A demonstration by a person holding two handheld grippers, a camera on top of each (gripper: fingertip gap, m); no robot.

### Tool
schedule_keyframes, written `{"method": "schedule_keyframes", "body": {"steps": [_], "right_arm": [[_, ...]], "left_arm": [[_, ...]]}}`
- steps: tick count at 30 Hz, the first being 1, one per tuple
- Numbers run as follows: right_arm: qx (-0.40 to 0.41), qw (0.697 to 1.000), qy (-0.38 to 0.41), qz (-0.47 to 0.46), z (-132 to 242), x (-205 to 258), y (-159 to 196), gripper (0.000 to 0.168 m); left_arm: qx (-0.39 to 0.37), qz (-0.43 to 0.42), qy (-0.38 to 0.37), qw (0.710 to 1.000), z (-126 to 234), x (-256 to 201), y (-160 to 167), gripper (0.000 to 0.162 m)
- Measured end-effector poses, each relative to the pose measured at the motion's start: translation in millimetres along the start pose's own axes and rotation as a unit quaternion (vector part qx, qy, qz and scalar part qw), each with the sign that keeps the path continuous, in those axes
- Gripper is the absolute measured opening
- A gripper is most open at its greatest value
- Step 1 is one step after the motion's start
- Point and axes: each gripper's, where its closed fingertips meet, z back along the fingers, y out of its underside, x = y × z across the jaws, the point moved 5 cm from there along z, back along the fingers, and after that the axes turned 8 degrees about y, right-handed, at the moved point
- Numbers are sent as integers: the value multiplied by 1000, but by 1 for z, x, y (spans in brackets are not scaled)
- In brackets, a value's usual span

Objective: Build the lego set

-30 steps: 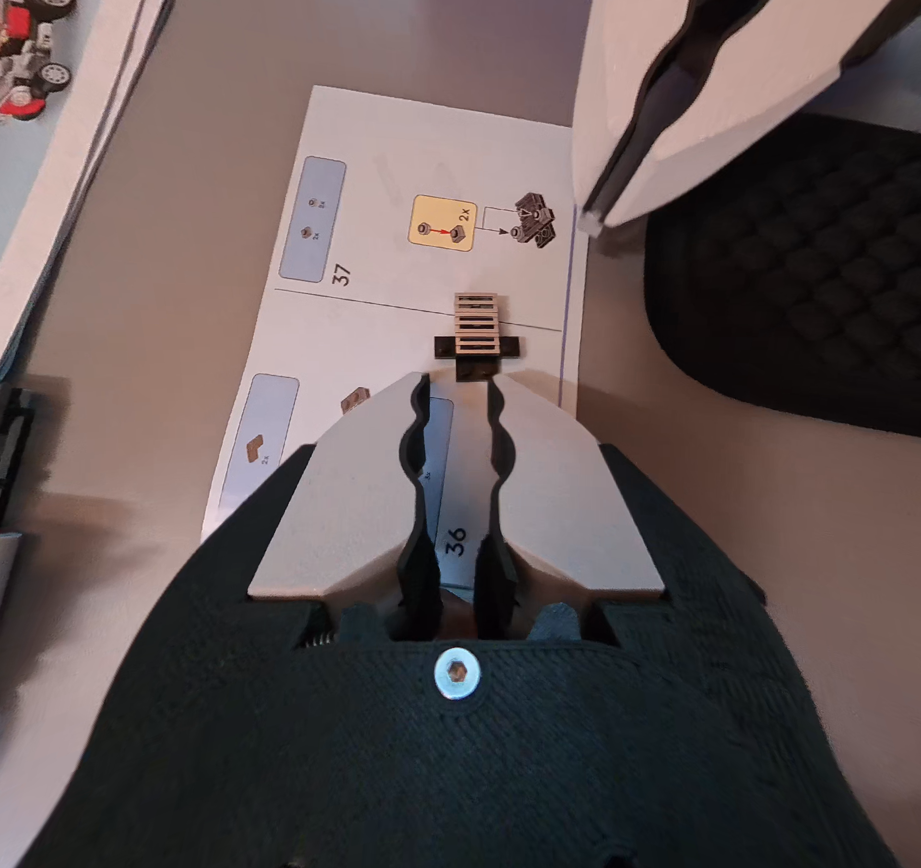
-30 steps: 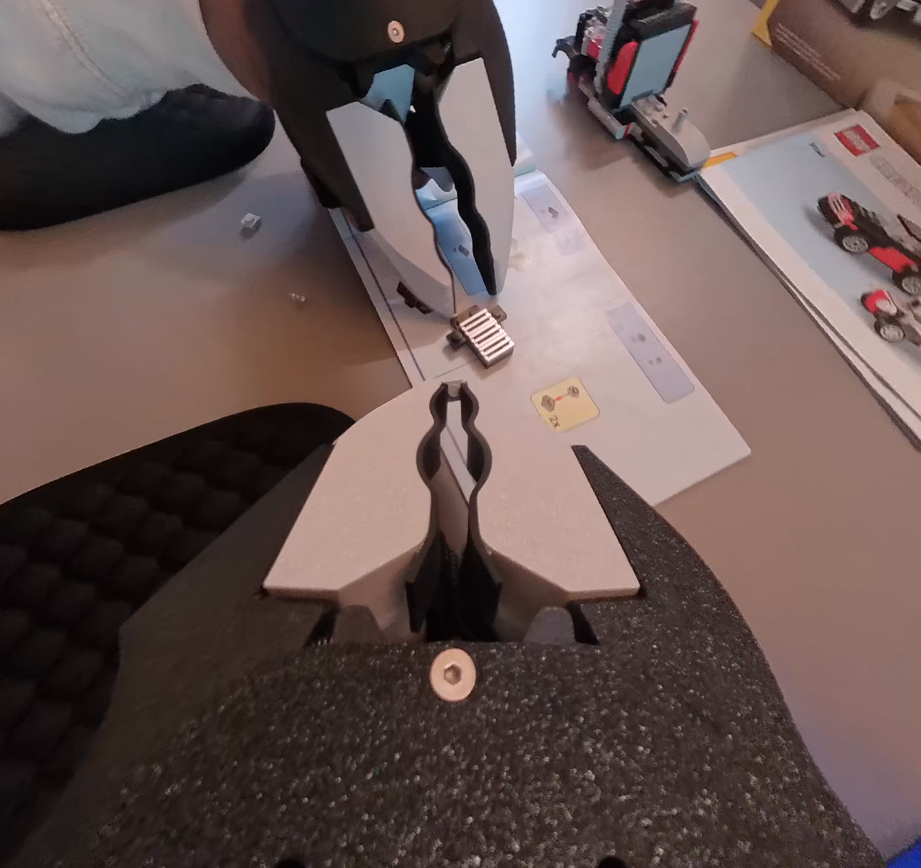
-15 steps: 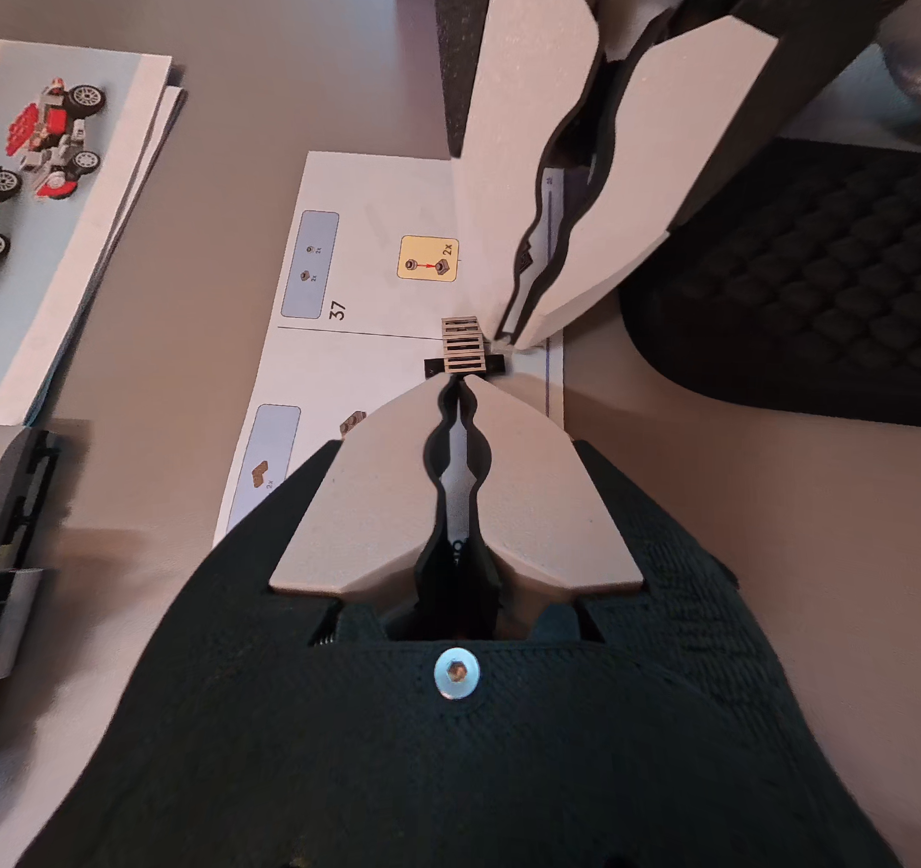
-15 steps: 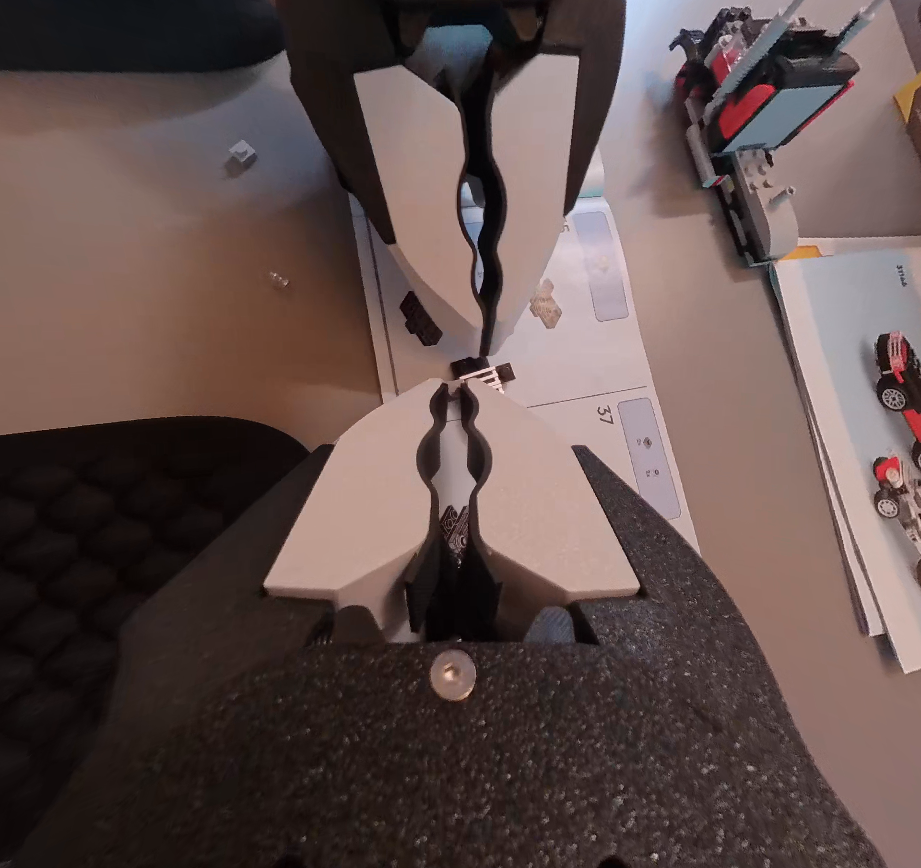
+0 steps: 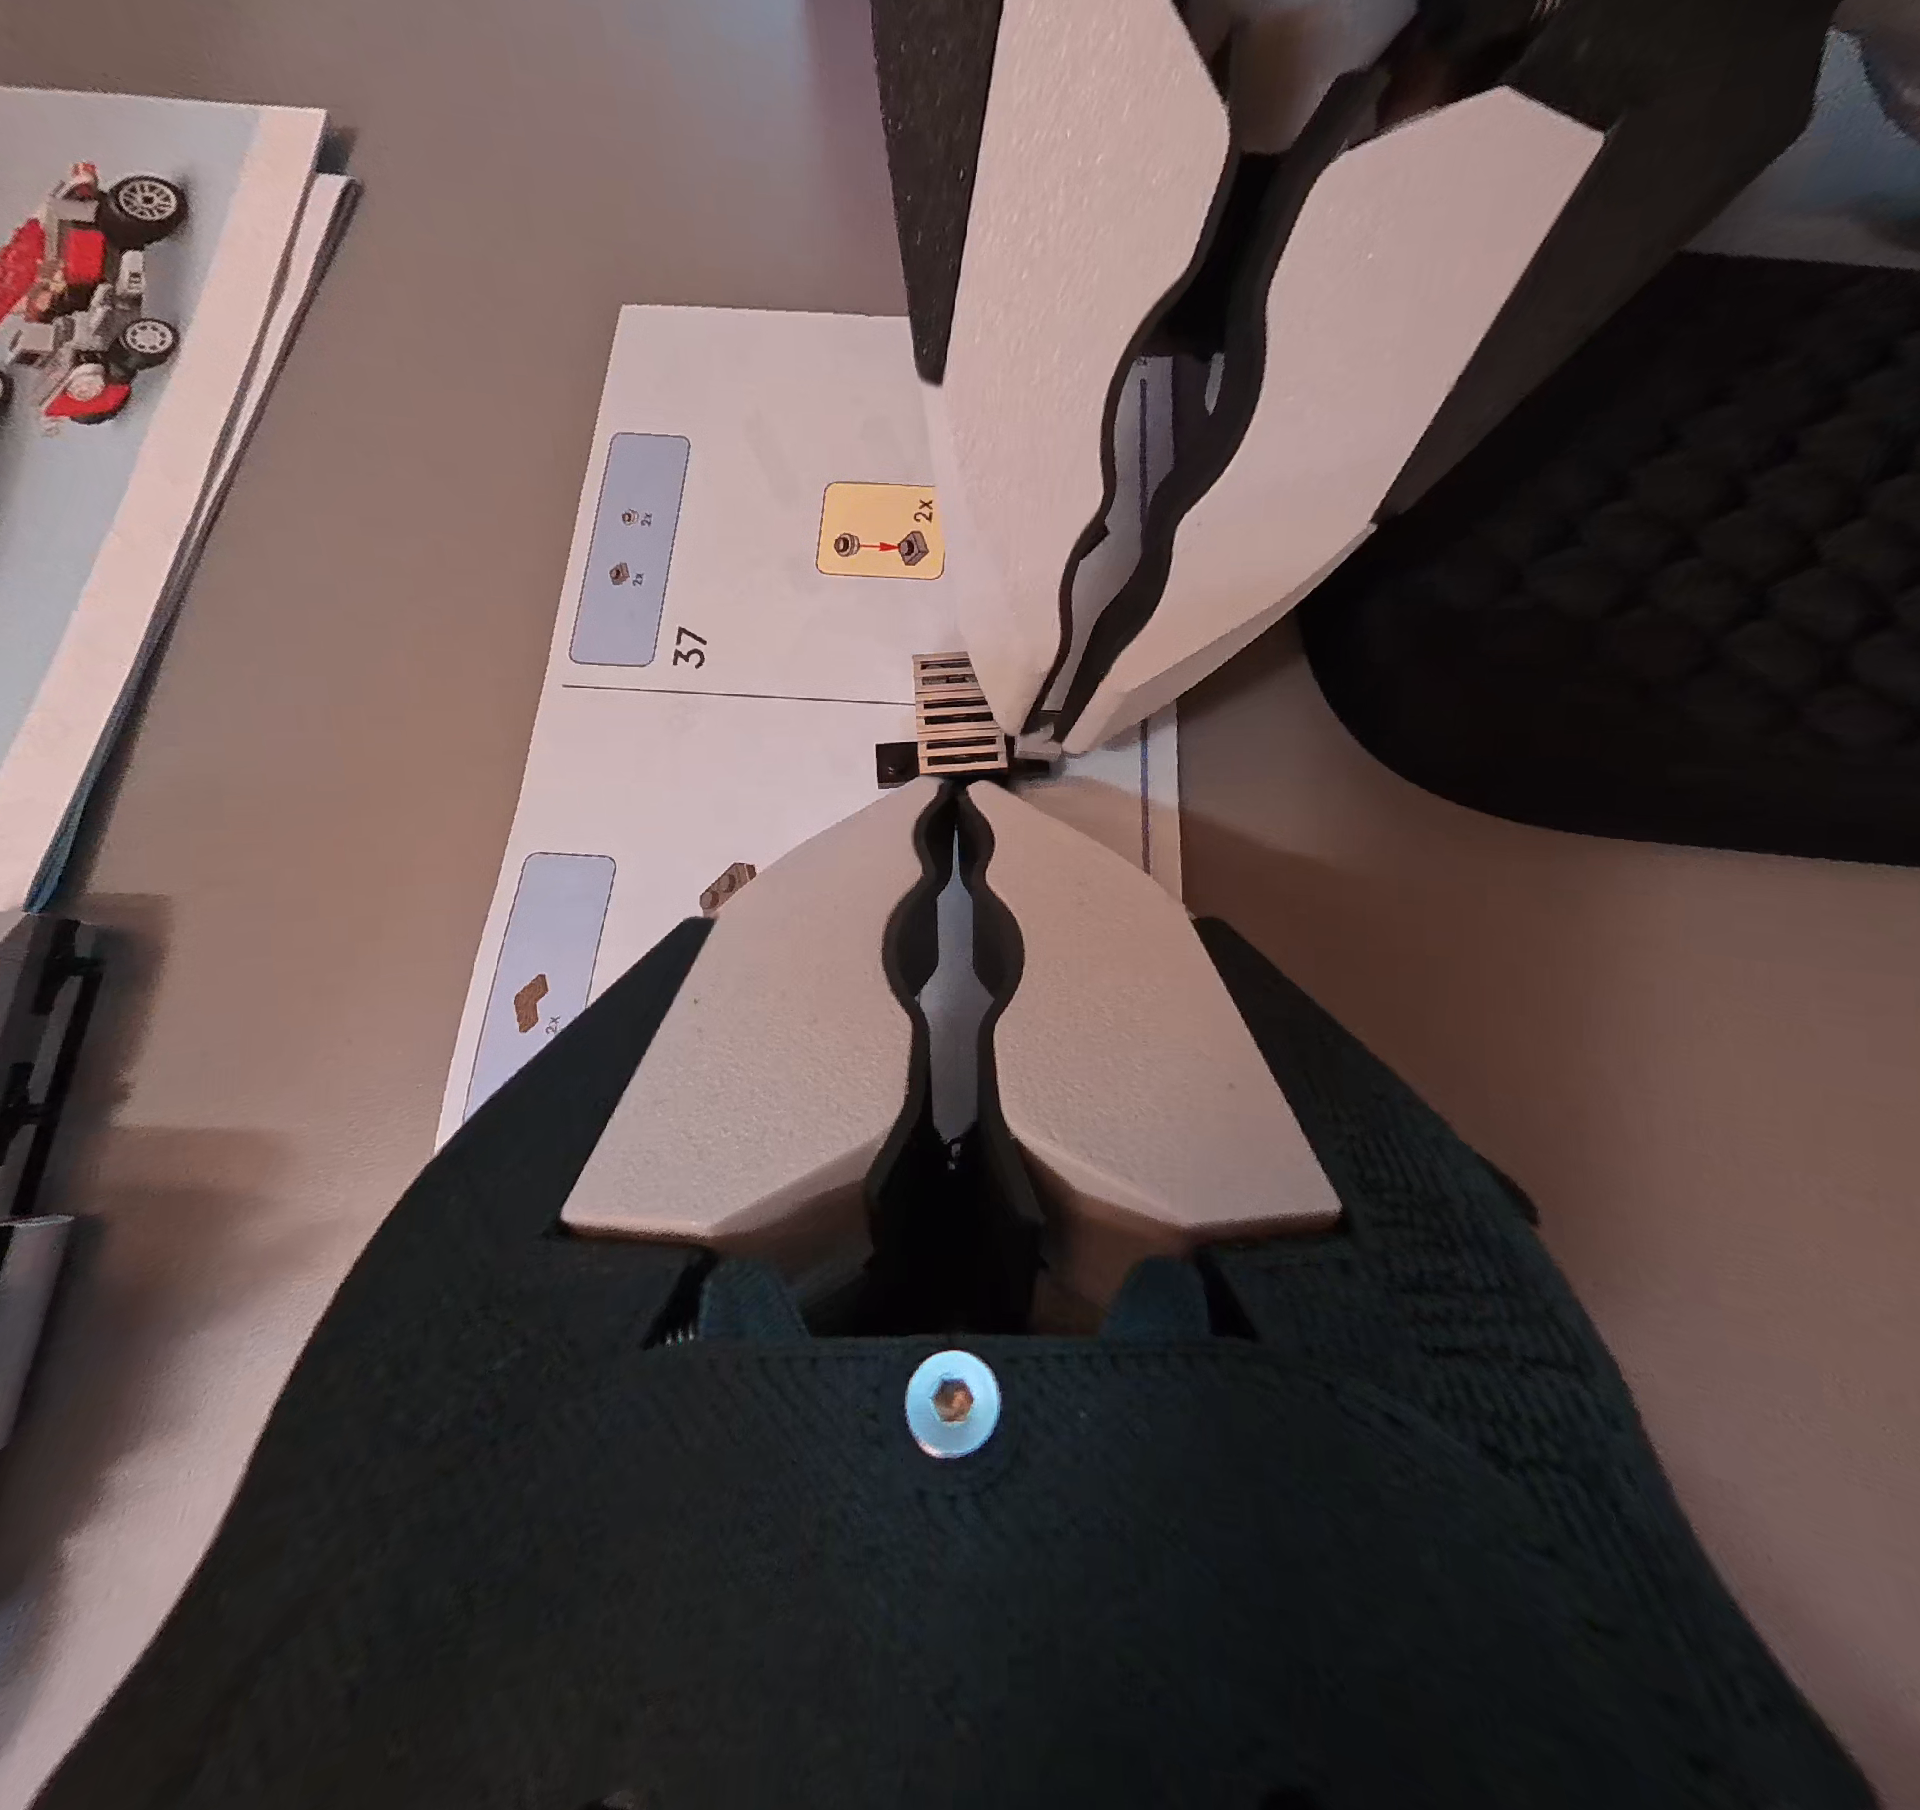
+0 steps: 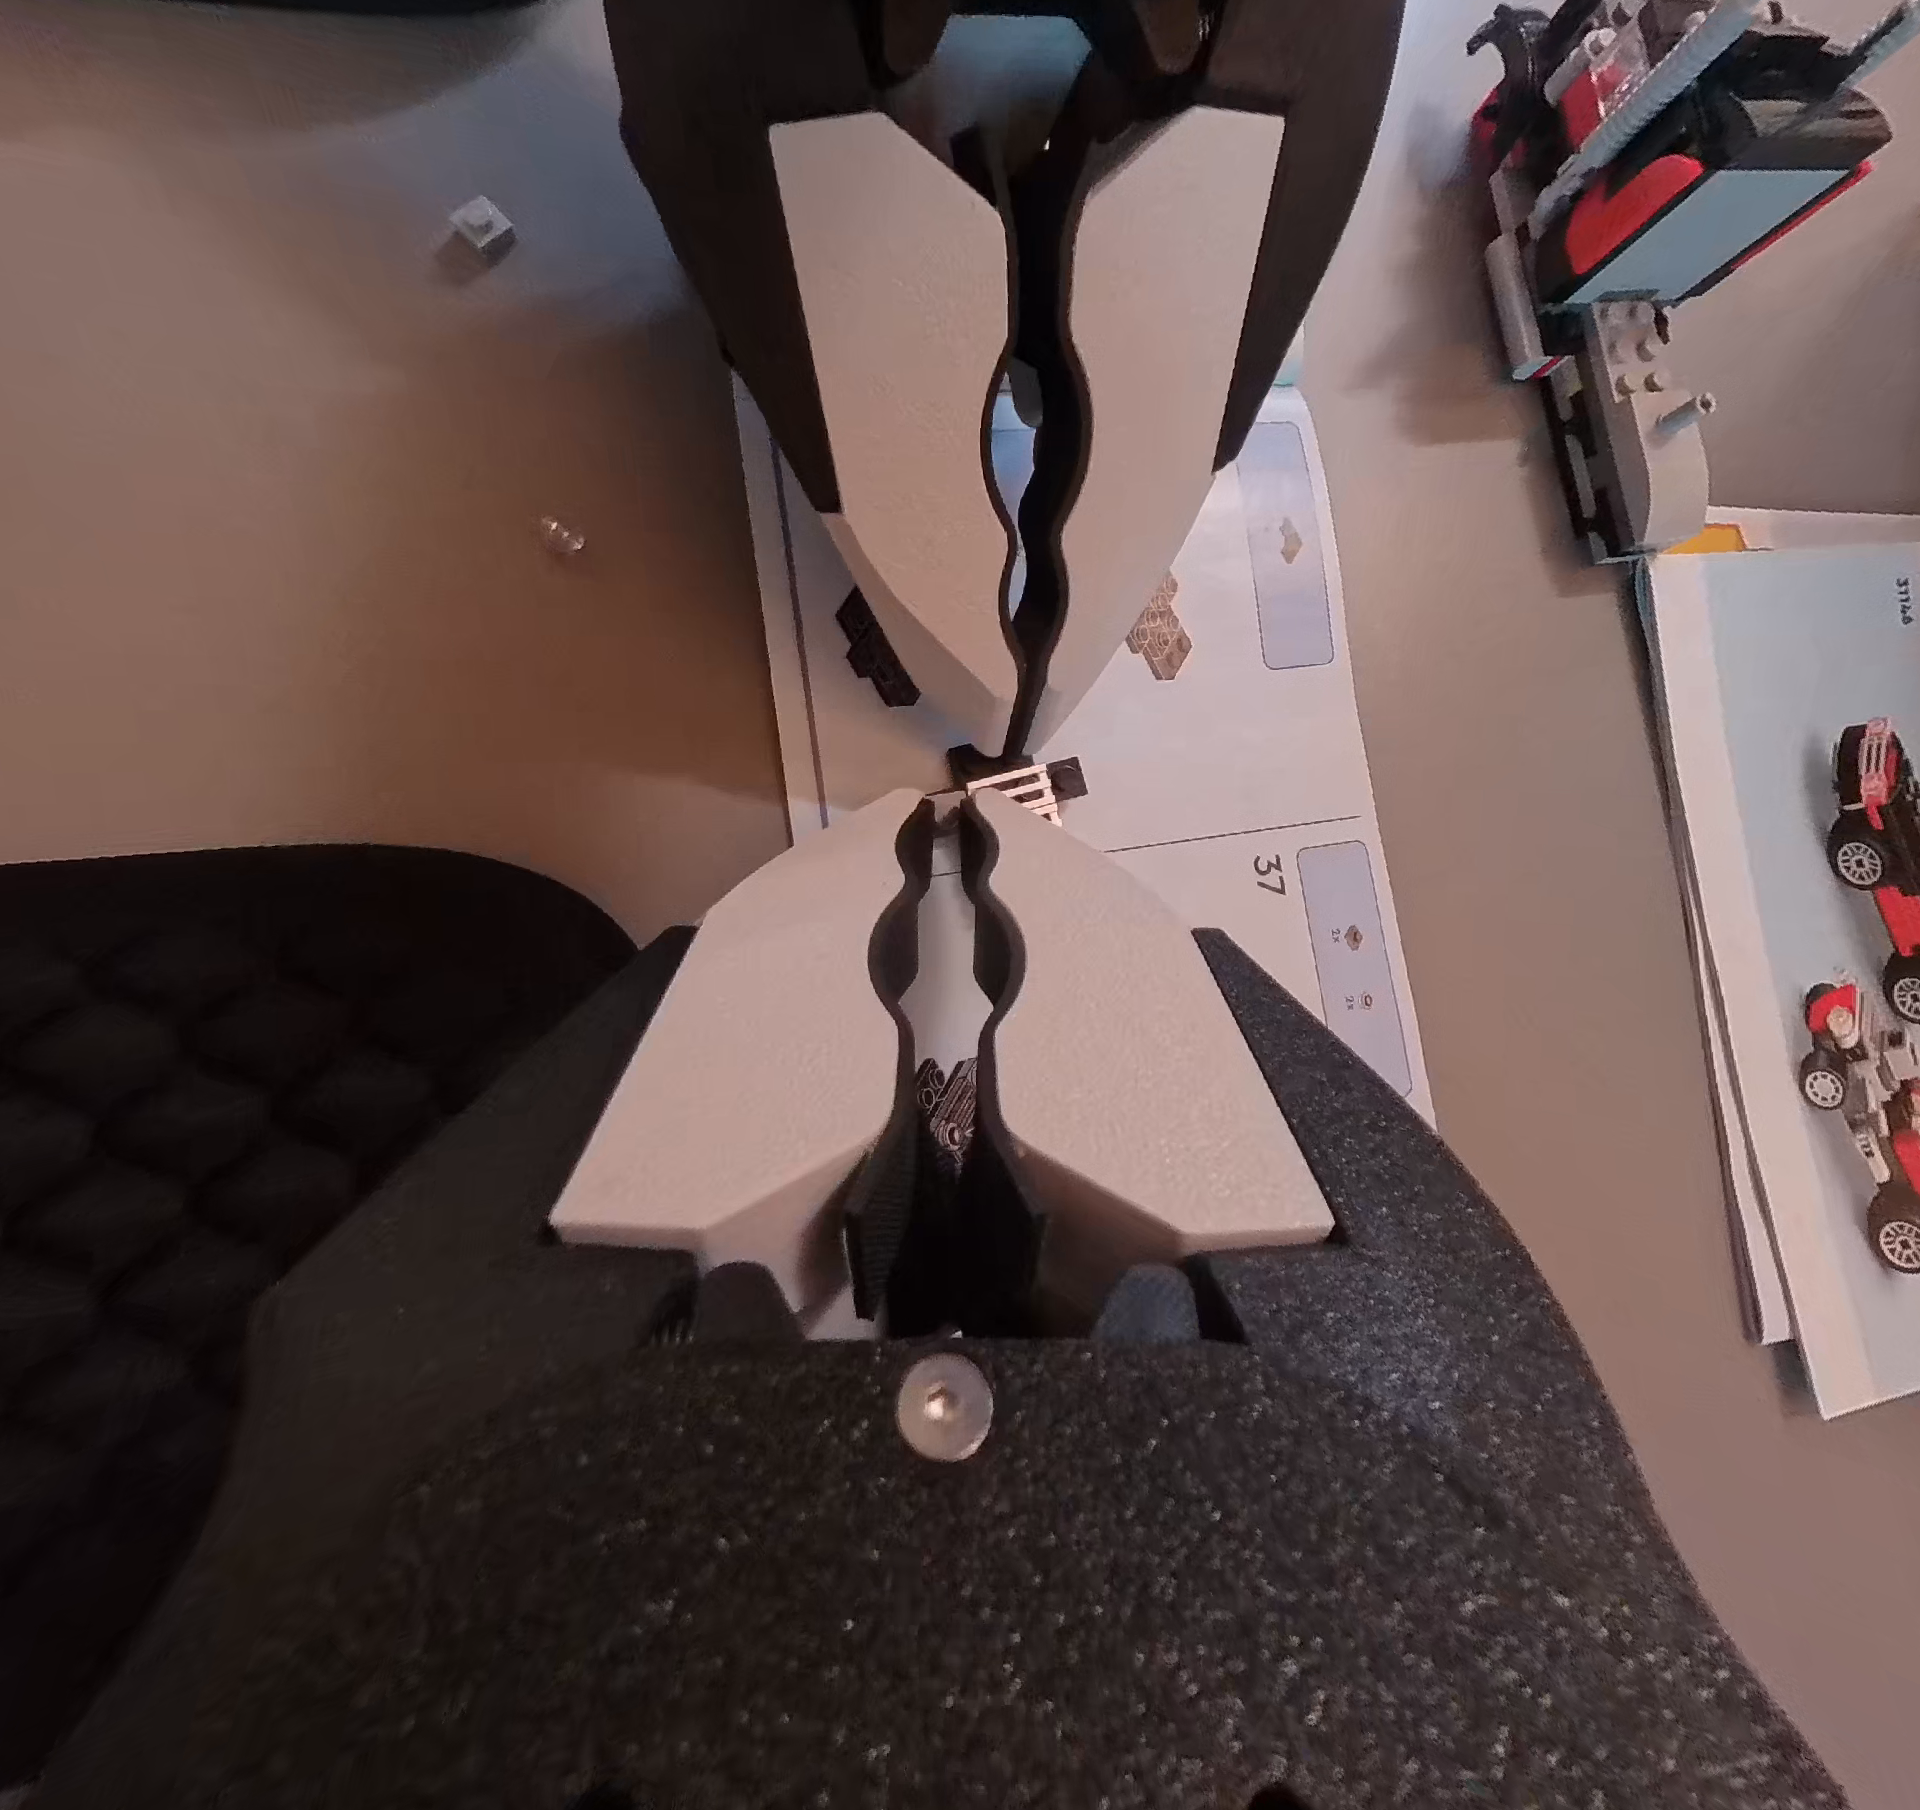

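Observation:
A small black plate topped by a grey grille tile point(image 5: 961, 721) lies on the open instruction sheet point(image 5: 748, 773). My left gripper point(image 5: 954, 796) is shut on the near edge of this plate. It comes in from the top of the right wrist view point(image 6: 1013, 747), tip on the black plate point(image 6: 1065, 776). My right gripper point(image 6: 945, 810) is shut on a tiny grey piece point(image 6: 948, 806). In the left wrist view it reaches down from the upper right point(image 5: 1039, 737) and holds the grey piece point(image 5: 1039, 748) against the plate's right end, beside the grille.
A black padded mat point(image 5: 1662, 565) lies right of the sheet. Stacked booklets point(image 6: 1787, 929) and a half-built red, black and blue truck point(image 6: 1662, 202) are on the other side. A loose grey stud piece point(image 6: 483, 225) and a clear round piece point(image 6: 561, 534) lie on the table. The tips of both grippers are at nearly the same place.
My left gripper closed on the black plate. My right gripper swung in from the upper right and lowered its tip with the grey piece to the plate's right end.

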Motion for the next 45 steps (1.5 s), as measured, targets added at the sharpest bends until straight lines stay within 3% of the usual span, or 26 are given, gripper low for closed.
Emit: {"method": "schedule_keyframes", "body": {"steps": [45], "right_arm": [[85, 991, -56, 87, -5, -4, -6, 5]], "left_arm": [[-11, 21, 15, 1000, -2, 2, 3, 0]]}}
